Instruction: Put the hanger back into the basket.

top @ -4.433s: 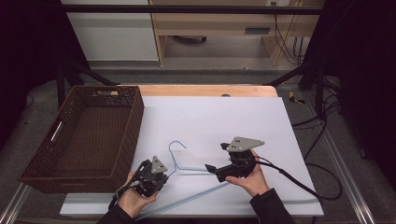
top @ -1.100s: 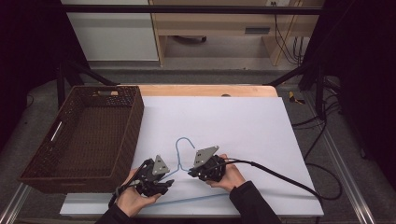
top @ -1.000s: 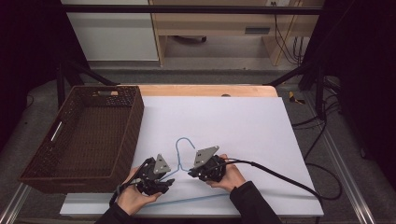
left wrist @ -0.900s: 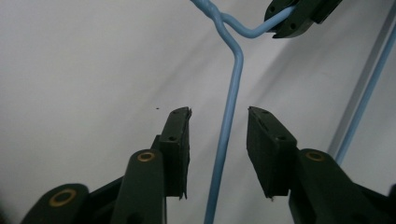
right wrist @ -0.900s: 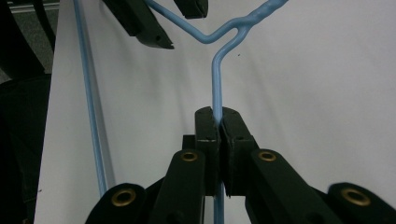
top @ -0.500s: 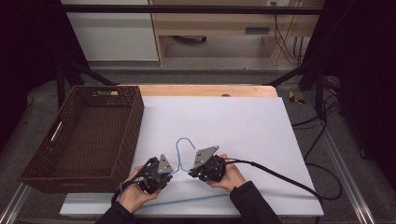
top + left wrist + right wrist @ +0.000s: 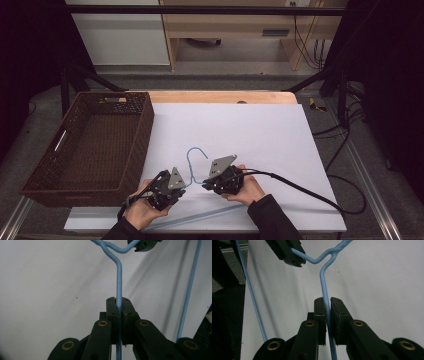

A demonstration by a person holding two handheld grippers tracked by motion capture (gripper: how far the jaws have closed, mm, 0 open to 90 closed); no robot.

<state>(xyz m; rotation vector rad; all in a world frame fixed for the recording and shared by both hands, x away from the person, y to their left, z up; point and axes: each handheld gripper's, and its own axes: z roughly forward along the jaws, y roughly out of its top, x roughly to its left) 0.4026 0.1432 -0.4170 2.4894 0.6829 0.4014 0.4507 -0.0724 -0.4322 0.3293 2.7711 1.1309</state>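
Note:
A light blue wire hanger (image 7: 192, 153) sits near the front of the white table (image 7: 240, 125), its hook pointing away from me. My left gripper (image 7: 183, 184) is shut on the hanger's left shoulder wire (image 7: 119, 277), which runs straight between the pads of the left gripper (image 7: 119, 301). My right gripper (image 7: 206, 185) is shut on the right shoulder wire (image 7: 323, 282), pinched at the tips of the right gripper (image 7: 326, 301). The two sets of jaws face each other just below the twisted neck. The hanger's bottom bar (image 7: 200, 216) runs under my hands.
A dark brown wicker basket (image 7: 144, 131) stands empty at the table's left side. A black cable (image 7: 300, 187) trails from the right gripper off the right edge. Open white surface stretches beyond the hanger to the wooden back edge (image 7: 220, 96).
My right gripper has come in from the right and closed on the hanger. Over the last second both grippers and the hanger have edged slightly forward.

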